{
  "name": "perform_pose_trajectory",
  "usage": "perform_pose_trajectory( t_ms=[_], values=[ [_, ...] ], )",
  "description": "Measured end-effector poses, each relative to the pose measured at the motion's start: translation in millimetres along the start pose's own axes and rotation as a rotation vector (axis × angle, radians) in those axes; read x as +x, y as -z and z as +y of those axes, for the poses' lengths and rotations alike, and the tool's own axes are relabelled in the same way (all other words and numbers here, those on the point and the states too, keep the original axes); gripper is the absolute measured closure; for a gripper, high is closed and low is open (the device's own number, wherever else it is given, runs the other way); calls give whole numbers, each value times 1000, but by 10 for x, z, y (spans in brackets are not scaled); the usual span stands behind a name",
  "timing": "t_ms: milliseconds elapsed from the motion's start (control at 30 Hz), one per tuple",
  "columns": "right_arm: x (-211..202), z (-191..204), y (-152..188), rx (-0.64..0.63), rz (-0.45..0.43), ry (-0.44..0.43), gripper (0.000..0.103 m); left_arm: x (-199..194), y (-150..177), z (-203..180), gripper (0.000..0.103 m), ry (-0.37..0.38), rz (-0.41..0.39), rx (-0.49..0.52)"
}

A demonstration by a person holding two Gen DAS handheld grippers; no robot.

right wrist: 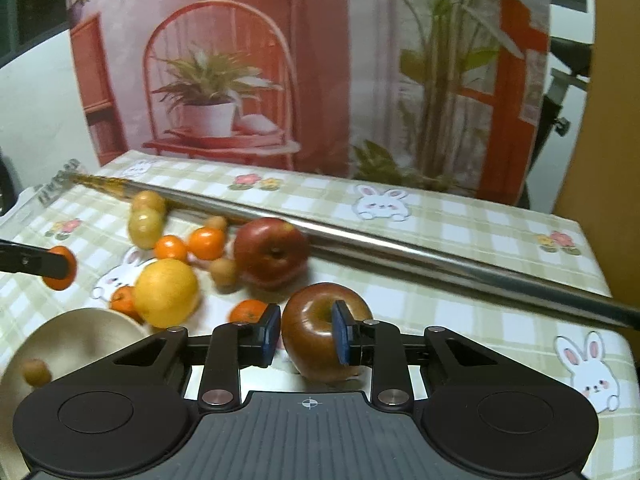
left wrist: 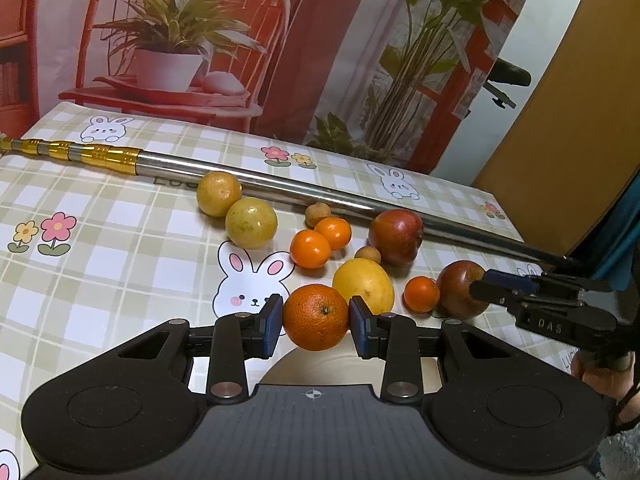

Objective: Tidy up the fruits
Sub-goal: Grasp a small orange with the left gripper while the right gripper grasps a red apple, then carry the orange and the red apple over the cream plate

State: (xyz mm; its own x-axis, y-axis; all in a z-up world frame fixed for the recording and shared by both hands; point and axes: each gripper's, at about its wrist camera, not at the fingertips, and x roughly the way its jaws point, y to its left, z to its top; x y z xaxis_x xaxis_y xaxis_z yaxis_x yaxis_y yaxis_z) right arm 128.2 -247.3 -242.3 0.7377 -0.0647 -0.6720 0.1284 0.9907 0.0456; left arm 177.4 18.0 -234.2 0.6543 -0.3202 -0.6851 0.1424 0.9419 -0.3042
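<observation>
My left gripper (left wrist: 316, 318) is shut on a large orange (left wrist: 316, 316) and holds it above a beige bowl (left wrist: 320, 368). It also shows in the right wrist view (right wrist: 60, 266), at the left edge. My right gripper (right wrist: 306, 332) is shut on a dark red apple (right wrist: 316, 332); the same apple (left wrist: 460, 288) shows in the left wrist view. A second red apple (right wrist: 272, 252), a yellow fruit (right wrist: 166, 292), small tangerines (right wrist: 206, 242) and brown longans (right wrist: 224, 272) lie on the checked tablecloth (right wrist: 460, 232). The bowl (right wrist: 68, 340) holds one longan (right wrist: 36, 371).
A long steel pole (left wrist: 320, 192) with a gold end lies diagonally across the table behind the fruit. Two yellow-green fruits (left wrist: 250, 222) lie next to it. A printed backdrop stands behind the table. The table's right edge (right wrist: 600, 280) is near.
</observation>
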Motion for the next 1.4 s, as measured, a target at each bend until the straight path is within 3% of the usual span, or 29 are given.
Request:
perform_pose_trajectory(
  t_ms=[200, 267, 333, 400, 700, 933, 1100, 1400],
  values=[
    [-16, 174, 34, -18, 9, -39, 74, -7, 12, 18, 65, 0, 2, -5],
    [-58, 166, 43, -4, -13, -43, 67, -7, 11, 17, 65, 0, 2, -3],
    [-98, 119, 54, 23, -53, -28, 40, -8, 14, 10, 65, -1, 2, 1],
    [-107, 33, 68, 52, -78, 4, 34, -8, 19, -1, 65, -2, 2, 4],
    [231, -76, 193, 67, -8, 26, 32, 2, 54, -18, 65, -1, 12, 12],
    [359, -50, 190, 79, -23, 40, 45, -18, 100, 2, 65, 4, 22, 8],
    [301, 27, 242, 36, -22, 53, 45, -67, 163, 11, 65, 16, 25, 11],
    [-38, 30, 385, 168, -41, 35, 45, -155, 315, 13, 65, 14, 33, 46]
  ],
)
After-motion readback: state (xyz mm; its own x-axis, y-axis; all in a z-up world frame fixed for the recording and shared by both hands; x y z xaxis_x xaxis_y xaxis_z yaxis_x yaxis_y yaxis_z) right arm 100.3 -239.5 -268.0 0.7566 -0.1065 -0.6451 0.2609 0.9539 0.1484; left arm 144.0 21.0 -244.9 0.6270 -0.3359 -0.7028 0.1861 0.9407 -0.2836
